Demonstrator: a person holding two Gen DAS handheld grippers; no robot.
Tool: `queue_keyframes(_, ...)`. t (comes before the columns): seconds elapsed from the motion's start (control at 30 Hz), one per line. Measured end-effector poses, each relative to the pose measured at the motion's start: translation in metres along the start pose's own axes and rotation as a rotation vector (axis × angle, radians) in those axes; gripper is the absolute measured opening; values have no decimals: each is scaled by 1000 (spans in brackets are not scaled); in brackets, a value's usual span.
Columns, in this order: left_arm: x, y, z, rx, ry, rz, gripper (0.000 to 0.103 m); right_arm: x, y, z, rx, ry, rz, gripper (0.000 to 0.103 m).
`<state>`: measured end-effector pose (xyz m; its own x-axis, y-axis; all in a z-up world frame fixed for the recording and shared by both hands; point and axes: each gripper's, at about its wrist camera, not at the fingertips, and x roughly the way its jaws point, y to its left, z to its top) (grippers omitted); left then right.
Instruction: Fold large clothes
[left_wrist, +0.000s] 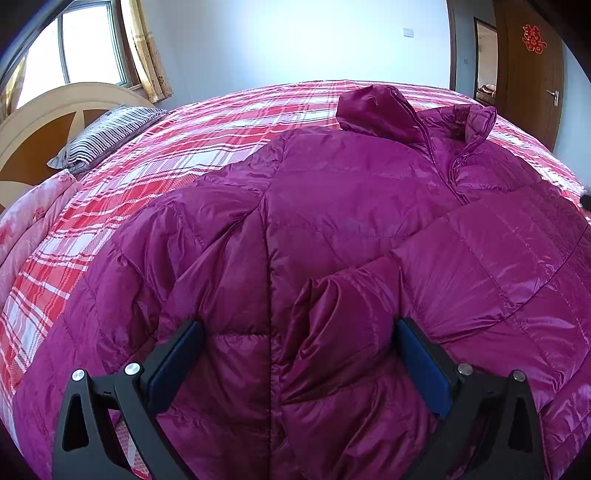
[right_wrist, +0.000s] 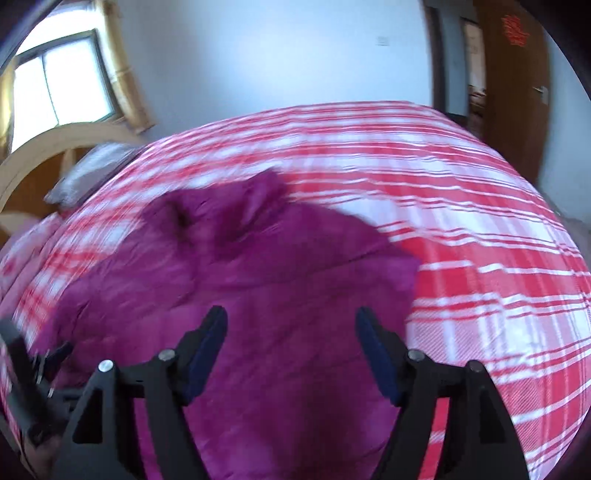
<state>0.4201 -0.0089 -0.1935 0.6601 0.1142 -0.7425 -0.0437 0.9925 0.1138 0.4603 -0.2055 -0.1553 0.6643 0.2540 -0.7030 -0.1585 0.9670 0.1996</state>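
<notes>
Nearest the left gripper (left_wrist: 299, 354), whose jaws gape wide and empty, a sleeve cuff (left_wrist: 332, 295) lies folded across the magenta down jacket (left_wrist: 351, 206); that slick, puffy shell could slide or spring open if pinched thinly. Farther off, the right gripper (right_wrist: 291, 343) hangs equally open and empty over the jacket's right edge, collar (left_wrist: 476, 122) far on the plaid bedsheet (left_wrist: 229, 122).

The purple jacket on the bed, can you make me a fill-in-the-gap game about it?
1. The purple jacket lies on a plaid bedsheet coloured ____ and white.
2. The left gripper has its jaws ____, holding nothing.
3. The pillow beside the headboard has a ____ pattern.
4. The jacket's zipper is ____ up to the collar.

Missing words: red; open; striped; closed
</notes>
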Motion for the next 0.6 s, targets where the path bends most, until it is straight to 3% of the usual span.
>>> queue_keyframes(0.2,0,0,0,0,0,-1,102,30,24,-34,-98,82,-16,75)
queue_keyframes(0.6,0,2,0,-5,4,-13,102,43,29,-50,-139,90,-81,76)
